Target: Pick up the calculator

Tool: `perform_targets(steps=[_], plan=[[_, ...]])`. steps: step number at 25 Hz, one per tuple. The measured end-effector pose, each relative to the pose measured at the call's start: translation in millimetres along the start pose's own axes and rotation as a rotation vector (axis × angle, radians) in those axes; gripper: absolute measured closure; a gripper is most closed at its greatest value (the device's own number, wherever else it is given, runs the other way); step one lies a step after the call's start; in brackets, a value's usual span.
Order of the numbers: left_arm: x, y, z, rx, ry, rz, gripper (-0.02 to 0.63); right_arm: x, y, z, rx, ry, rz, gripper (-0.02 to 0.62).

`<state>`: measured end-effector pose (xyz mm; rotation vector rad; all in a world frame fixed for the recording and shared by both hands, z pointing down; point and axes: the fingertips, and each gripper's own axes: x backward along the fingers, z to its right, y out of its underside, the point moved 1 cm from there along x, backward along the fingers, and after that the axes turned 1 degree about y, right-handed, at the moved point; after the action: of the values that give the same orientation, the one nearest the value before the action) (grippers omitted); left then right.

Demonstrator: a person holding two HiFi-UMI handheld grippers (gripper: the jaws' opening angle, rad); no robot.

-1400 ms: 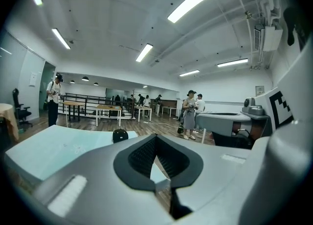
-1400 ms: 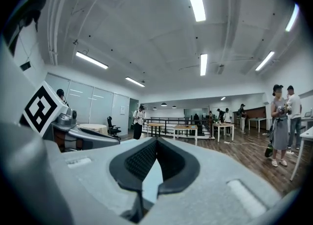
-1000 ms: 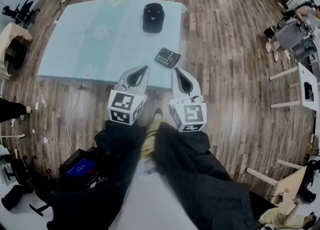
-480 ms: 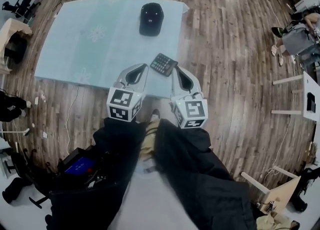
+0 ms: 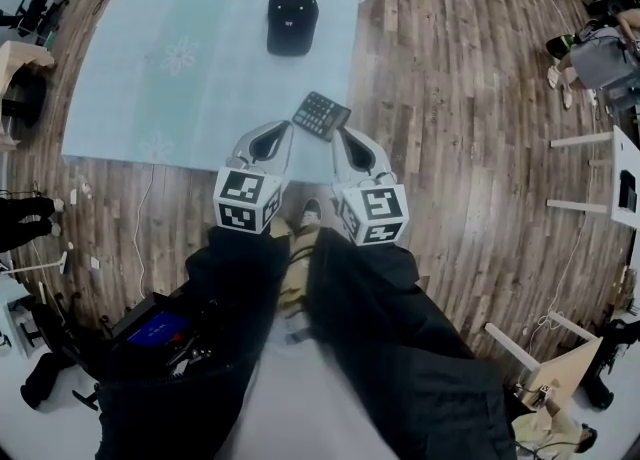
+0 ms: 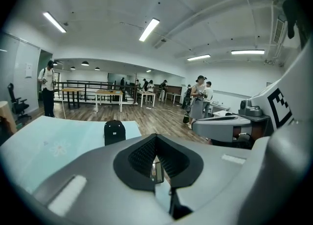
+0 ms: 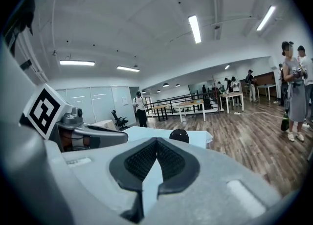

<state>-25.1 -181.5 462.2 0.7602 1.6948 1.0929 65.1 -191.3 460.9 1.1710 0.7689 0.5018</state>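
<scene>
Calculator [image 5: 321, 115]: flat dark rectangle, pale tablecloth [image 5: 200, 98] edge.

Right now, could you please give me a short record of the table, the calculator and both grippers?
surface: table under a pale blue cloth
calculator: flat on the cloth, near the table's right edge, lying askew
other item: black cap farther back on the cloth
left gripper: jaws together, nothing held, tips near the calculator
right gripper: jaws together, nothing held, beside the left one
task state: calculator not yet picked up
</scene>
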Motion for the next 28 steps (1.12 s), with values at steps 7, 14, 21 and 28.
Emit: perform_targets(steps=[7, 14, 21, 28], plan=[[3, 49, -1, 0.059, -0.011, -0.088, 0.604, 3, 47, -4, -0.022, 0.006, -0.118, 0.596], [-31, 102, -24, 0.134, 0.022, -0.207, 0.604, -35, 101, 9, -0.045, 0.041, -0.272, 0.597], [-46, 139, -37, 0.174, 0.045, -0.296, 0.604, -54, 147, 13, -0.069, 0.078, -0.394, 0.595], [-63, 162, -52, 0.203, 0.062, -0.378, 0.604, -78, 177, 29, -0.128, 0.134, -0.48, 0.595]])
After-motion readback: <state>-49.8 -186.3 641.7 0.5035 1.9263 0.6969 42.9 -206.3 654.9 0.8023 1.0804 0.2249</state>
